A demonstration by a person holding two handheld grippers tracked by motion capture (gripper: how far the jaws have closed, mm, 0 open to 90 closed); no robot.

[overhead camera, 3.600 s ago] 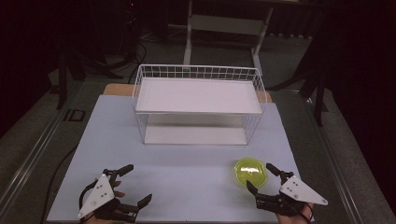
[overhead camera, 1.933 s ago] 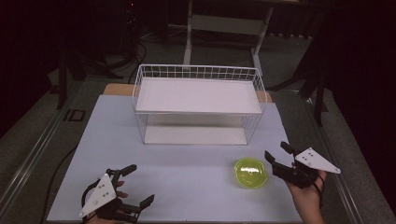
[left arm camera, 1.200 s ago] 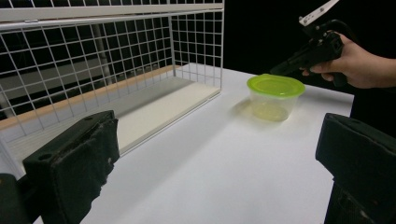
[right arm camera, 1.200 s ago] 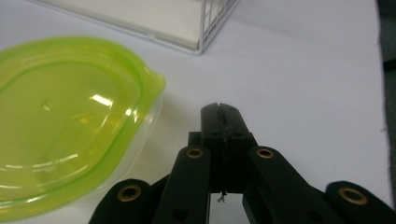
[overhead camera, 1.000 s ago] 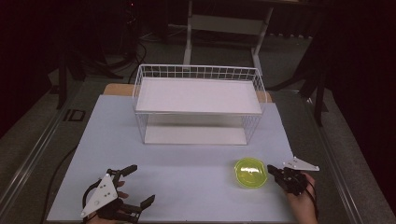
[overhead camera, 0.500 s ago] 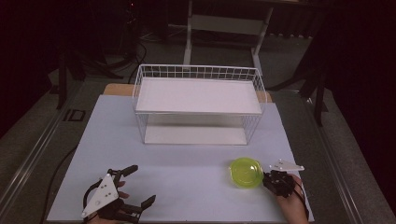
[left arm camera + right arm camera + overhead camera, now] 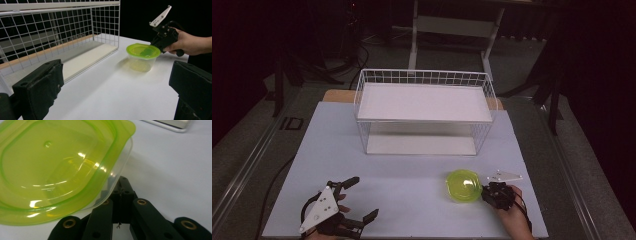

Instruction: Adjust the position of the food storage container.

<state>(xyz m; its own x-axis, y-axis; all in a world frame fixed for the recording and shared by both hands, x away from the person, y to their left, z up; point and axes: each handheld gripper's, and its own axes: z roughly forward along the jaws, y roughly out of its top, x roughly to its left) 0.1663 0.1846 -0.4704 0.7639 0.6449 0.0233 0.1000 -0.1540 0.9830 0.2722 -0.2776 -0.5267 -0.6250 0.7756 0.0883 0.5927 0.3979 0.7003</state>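
Right gripper (image 7: 486,192) advanced, clamped on green-lidded container (image 7: 463,185) edge.

A wire shelf (image 7: 424,107) is standing on the desk (image 7: 402,185) toward twelve o'clock. A lidded container (image 7: 463,185) is sitting at about four o'clock, in front of the shelf's right end. The right gripper (image 7: 493,192) is lying just beside it at its three o'clock. The left gripper (image 7: 354,200) is resting at eight o'clock, well apart from the container.
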